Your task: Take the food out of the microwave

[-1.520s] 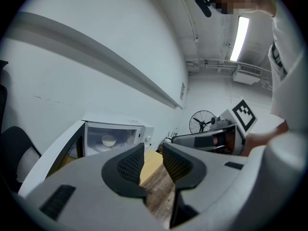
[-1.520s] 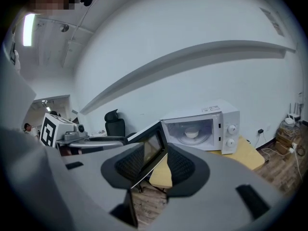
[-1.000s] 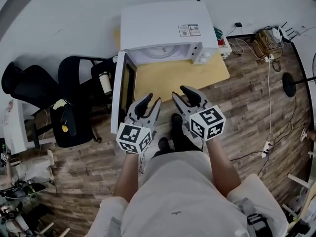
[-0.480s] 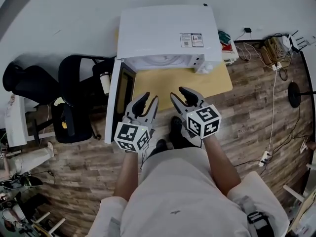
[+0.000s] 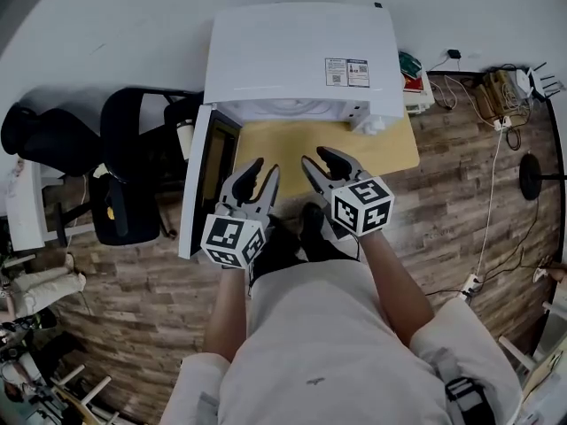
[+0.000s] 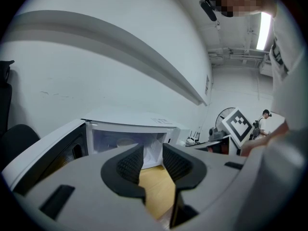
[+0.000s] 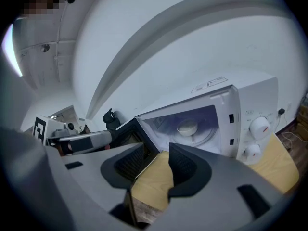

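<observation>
A white microwave stands on a small wooden table with its door swung open to the left. Inside, a pale bowl of food rests on the glass turntable; in the left gripper view the bowl is only partly visible. My left gripper and right gripper hover side by side in front of the cavity, well short of it. Both are open with nothing between the jaws.
A black office chair stands left of the open door. Cables and a power strip lie on the wooden floor at right. The microwave's two knobs are on its right panel.
Both grippers have moved a little forward and lower toward the microwave opening. The head view has shifted, so the microwave looks larger and the door wider.
</observation>
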`<action>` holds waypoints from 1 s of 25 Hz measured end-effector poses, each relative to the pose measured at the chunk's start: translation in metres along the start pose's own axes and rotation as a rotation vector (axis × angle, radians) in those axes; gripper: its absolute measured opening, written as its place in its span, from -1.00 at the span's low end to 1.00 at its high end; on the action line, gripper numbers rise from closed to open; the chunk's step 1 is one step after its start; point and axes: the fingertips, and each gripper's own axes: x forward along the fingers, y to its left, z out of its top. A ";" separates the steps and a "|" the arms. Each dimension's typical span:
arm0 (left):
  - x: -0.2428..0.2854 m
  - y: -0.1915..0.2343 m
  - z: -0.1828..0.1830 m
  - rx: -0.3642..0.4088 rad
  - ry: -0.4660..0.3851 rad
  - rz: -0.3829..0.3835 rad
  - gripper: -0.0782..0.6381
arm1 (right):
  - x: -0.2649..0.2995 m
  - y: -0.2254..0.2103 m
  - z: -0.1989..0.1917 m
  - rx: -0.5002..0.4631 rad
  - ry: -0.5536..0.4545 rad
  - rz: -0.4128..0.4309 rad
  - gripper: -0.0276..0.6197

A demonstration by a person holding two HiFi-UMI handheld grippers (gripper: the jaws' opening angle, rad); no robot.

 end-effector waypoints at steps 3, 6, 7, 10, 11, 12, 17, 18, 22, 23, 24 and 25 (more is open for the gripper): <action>0.001 0.006 0.000 -0.006 -0.007 0.008 -0.47 | 0.011 -0.003 -0.005 0.033 0.008 -0.001 -0.45; 0.002 0.012 0.000 -0.009 -0.009 0.008 -0.47 | 0.022 -0.005 -0.010 0.080 0.008 0.001 -0.45; 0.002 0.014 -0.001 -0.011 -0.008 0.006 -0.46 | 0.025 -0.005 -0.011 0.100 0.006 0.001 -0.45; 0.003 0.020 -0.002 -0.013 -0.004 -0.001 -0.47 | 0.037 -0.009 -0.013 0.165 -0.008 -0.003 -0.45; 0.003 0.023 -0.002 -0.011 -0.003 -0.004 -0.47 | 0.041 -0.010 -0.012 0.188 -0.016 -0.003 -0.45; 0.004 0.025 -0.003 -0.011 -0.002 -0.007 -0.46 | 0.045 -0.012 -0.012 0.212 -0.025 -0.004 -0.45; 0.008 0.035 -0.004 -0.010 -0.001 -0.028 -0.47 | 0.066 -0.022 -0.008 0.333 -0.078 -0.009 -0.45; 0.009 0.036 -0.005 -0.011 0.001 -0.034 -0.46 | 0.070 -0.024 -0.007 0.358 -0.090 -0.010 -0.45; 0.015 0.042 -0.007 -0.010 0.008 -0.052 -0.46 | 0.085 -0.034 -0.005 0.461 -0.133 -0.018 -0.45; 0.016 0.043 -0.007 -0.010 0.010 -0.056 -0.47 | 0.089 -0.038 -0.006 0.493 -0.146 -0.022 -0.45; 0.017 0.045 -0.007 -0.010 0.012 -0.059 -0.46 | 0.092 -0.042 -0.006 0.527 -0.162 -0.028 -0.45; 0.018 0.046 -0.007 -0.010 0.013 -0.063 -0.47 | 0.096 -0.047 -0.005 0.558 -0.180 -0.035 -0.45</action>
